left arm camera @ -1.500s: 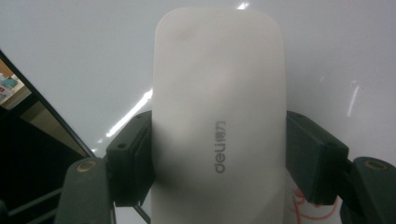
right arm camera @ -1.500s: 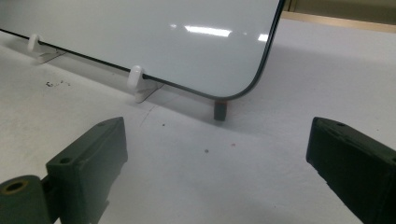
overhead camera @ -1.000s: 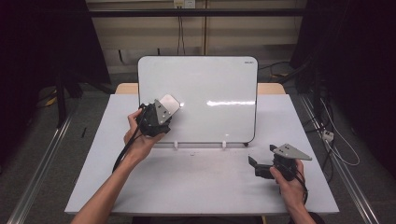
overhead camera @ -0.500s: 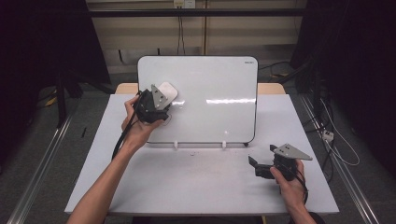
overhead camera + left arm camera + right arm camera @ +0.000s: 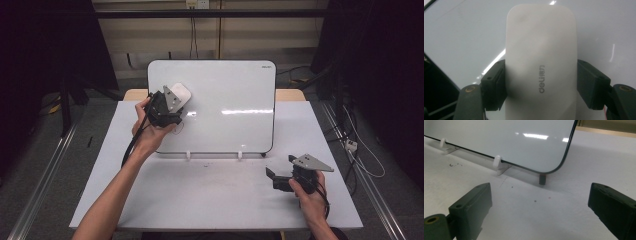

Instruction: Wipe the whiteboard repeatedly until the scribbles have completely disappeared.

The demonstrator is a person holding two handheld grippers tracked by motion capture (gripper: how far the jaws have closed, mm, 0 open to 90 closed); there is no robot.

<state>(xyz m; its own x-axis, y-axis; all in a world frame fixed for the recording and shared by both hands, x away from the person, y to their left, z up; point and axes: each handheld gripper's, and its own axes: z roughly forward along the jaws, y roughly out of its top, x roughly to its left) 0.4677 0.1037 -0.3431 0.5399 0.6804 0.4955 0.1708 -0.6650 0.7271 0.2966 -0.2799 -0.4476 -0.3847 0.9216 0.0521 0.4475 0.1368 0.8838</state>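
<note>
Left gripper (image 5: 172, 107) has its jaws clamped on both long sides of a white eraser (image 5: 541, 65), so it's got a solid hold, no gap showing between pads and eraser in the left gripper view. That eraser pokes out past the jaw tips, with small grey lettering printed along its back.

Using the whiteboard (image 5: 225, 90) as the reference for everything: it's the biggest thing around, standing propped up on the white table (image 5: 210, 195), leaning back a bit, with small white clip feet (image 5: 497, 162) along its bottom edge. The eraser (image 5: 181, 94) sits over the left part of the board's face, up toward the top left corner, and its flat side faces the board. Can't say for sure whether it's actually pressed on the surface or just hovering right off it. Just below the gripper there's a faint pen mark (image 5: 179, 125) on the board.

Right gripper (image 5: 280, 177) is well off from the board, in front of its lower right corner, resting low on the table in the person's hand. Its jaws stand wide apart with nothing between them; in the right gripper view you look straight between them at the board's rounded bottom corner (image 5: 560, 168) and a little dark foot (image 5: 542, 179) under it.
</note>
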